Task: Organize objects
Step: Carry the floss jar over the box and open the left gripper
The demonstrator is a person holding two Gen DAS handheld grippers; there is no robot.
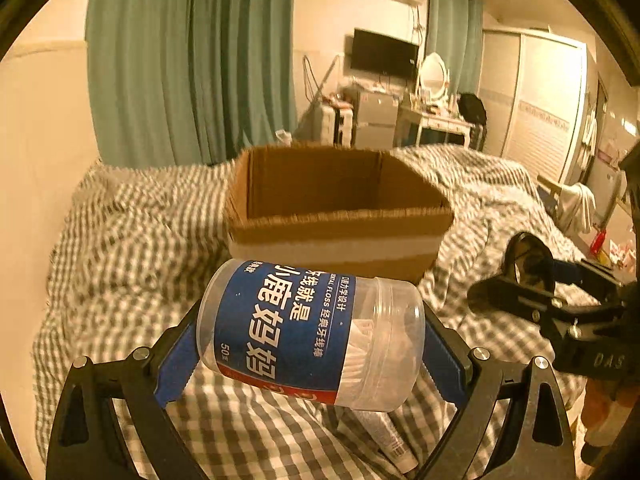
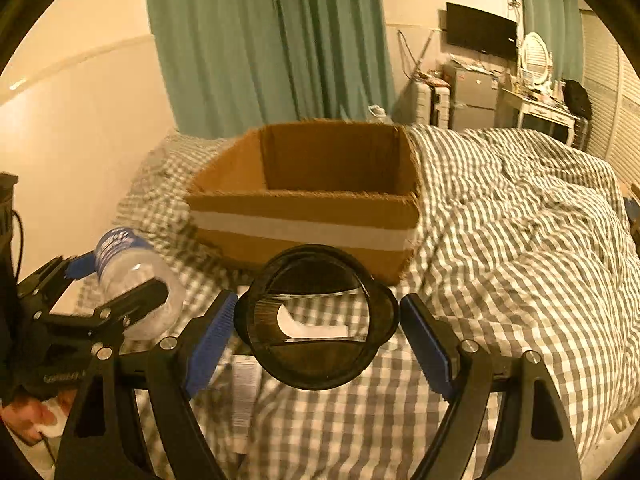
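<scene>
My left gripper point(image 1: 310, 340) is shut on a clear dental floss jar point(image 1: 312, 332) with a blue label, held sideways above the bed, just in front of an open cardboard box point(image 1: 340, 236). My right gripper point(image 2: 316, 320) is shut on a round black container point(image 2: 316, 316) with a clear lid, held just short of the same box point(image 2: 308, 228). The left gripper and jar point(image 2: 132, 276) show at the left of the right wrist view. The right gripper point(image 1: 532, 276) with its black container point(image 1: 528, 264) shows at the right of the left wrist view. The box looks empty inside.
The box sits on a bed with a grey checked duvet point(image 2: 500, 220). A white tube point(image 1: 390, 440) lies on the duvet under the jar; it also shows in the right wrist view point(image 2: 244, 392). Green curtains point(image 1: 188, 60) and a wall stand behind the bed.
</scene>
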